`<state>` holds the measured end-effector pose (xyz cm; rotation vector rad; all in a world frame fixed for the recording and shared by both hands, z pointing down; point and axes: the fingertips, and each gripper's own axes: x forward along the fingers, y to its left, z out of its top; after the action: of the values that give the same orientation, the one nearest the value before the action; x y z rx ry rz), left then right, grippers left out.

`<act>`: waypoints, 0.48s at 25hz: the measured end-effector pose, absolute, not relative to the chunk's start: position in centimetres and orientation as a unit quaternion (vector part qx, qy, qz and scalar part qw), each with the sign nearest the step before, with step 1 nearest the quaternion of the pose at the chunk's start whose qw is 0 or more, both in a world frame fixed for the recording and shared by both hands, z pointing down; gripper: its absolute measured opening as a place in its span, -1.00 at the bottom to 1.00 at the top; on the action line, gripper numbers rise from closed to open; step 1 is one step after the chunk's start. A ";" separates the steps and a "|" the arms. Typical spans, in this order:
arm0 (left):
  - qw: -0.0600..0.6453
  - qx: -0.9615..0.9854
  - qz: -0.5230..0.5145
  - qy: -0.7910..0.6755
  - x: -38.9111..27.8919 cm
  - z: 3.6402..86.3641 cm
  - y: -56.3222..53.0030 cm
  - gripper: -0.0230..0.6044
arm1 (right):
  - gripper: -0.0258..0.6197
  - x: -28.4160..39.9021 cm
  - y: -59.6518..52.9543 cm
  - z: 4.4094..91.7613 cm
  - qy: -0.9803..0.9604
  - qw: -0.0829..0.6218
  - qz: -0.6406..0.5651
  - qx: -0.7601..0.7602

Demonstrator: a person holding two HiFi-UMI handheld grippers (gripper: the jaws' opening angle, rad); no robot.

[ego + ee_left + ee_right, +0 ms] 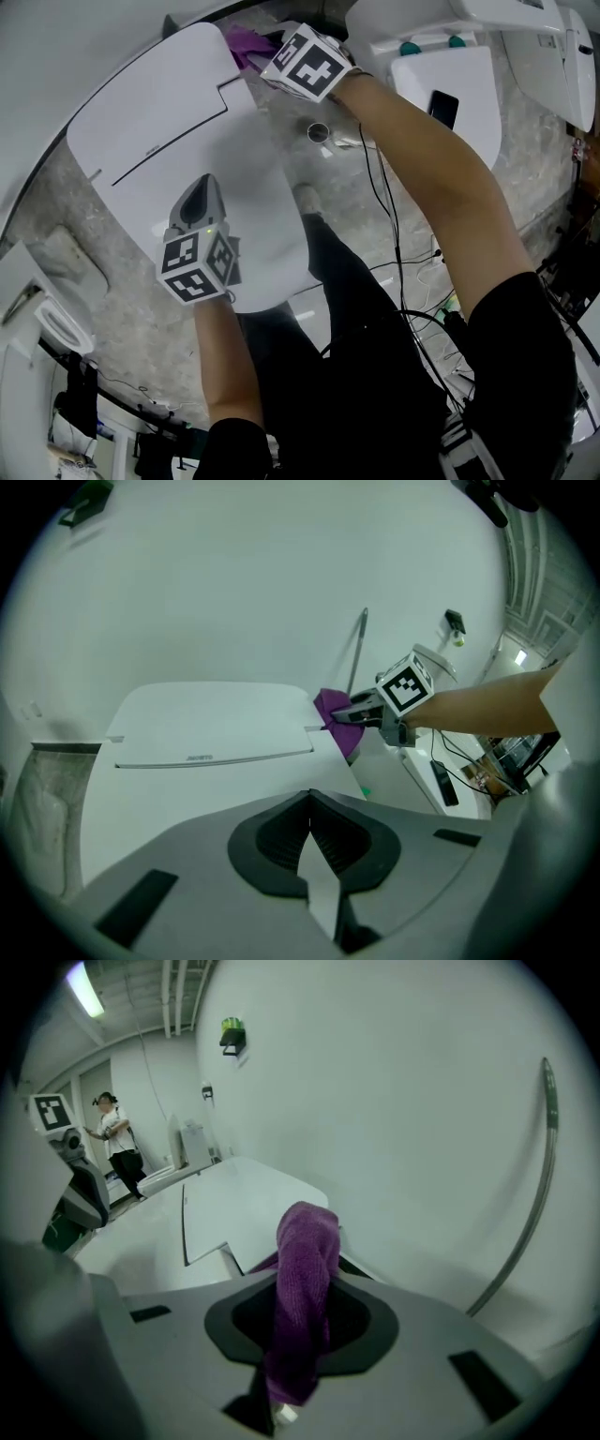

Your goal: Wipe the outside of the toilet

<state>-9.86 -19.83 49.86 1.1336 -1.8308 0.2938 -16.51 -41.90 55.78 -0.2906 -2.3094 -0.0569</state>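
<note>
A white toilet (pixel 159 122) with its lid down fills the upper left of the head view. My right gripper (pixel 269 49) is at the back right corner of the tank top, shut on a purple cloth (pixel 246 44). In the right gripper view the cloth (pixel 305 1279) hangs bunched between the jaws of the gripper (pixel 300 1330), just above the tank's edge. My left gripper (pixel 200 195) hovers over the lid's front part; its jaws (pixel 309 822) are shut with nothing in them. From the left gripper view the cloth (pixel 336 719) and the right gripper (pixel 352 714) show beyond the lid (pixel 206 728).
A white wall rises directly behind the tank, with a thin metal pipe (pixel 534 1176) along it. A floor drain (pixel 319 131) and loose cables (pixel 394 244) lie right of the toilet. More white fixtures (pixel 450 75) stand at the upper right, another (pixel 56 323) at the lower left. A person (pixel 117 1143) stands far off.
</note>
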 end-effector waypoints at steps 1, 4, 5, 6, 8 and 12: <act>0.467 0.463 0.123 -0.743 -9.5 49.9 -20.2 -0.90 | -0.66 -16.3 -41.7 56.1 -0.914 0.386 -0.020 -0.126; 0.468 0.469 0.136 -0.736 -9.0 50.1 -20.9 -0.90 | -0.66 -16.3 -40.5 56.8 -0.920 0.356 -0.022 -0.164; 0.467 0.471 0.142 -0.735 -8.9 50.2 -21.0 -0.90 | -0.66 -16.4 -40.1 57.1 -0.919 0.351 -0.029 -0.176; 0.466 0.472 0.147 -0.734 -8.9 50.3 -21.2 -0.90 | -0.66 -16.4 -39.8 57.5 -0.918 0.348 -0.036 -0.187; 0.463 0.474 0.155 -0.733 -9.1 50.5 -21.5 -0.90 | -0.66 -16.6 -39.4 58.3 -0.916 0.344 -0.042 -0.200; 0.463 0.473 0.163 -0.732 -10.0 50.9 -21.8 -0.90 | -0.67 -17.2 -39.4 59.4 -0.917 0.335 -0.032 -0.215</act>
<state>-10.02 -21.77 50.88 1.1623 -1.7991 0.4016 -17.22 -39.40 59.38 -0.5619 -2.3918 -0.0833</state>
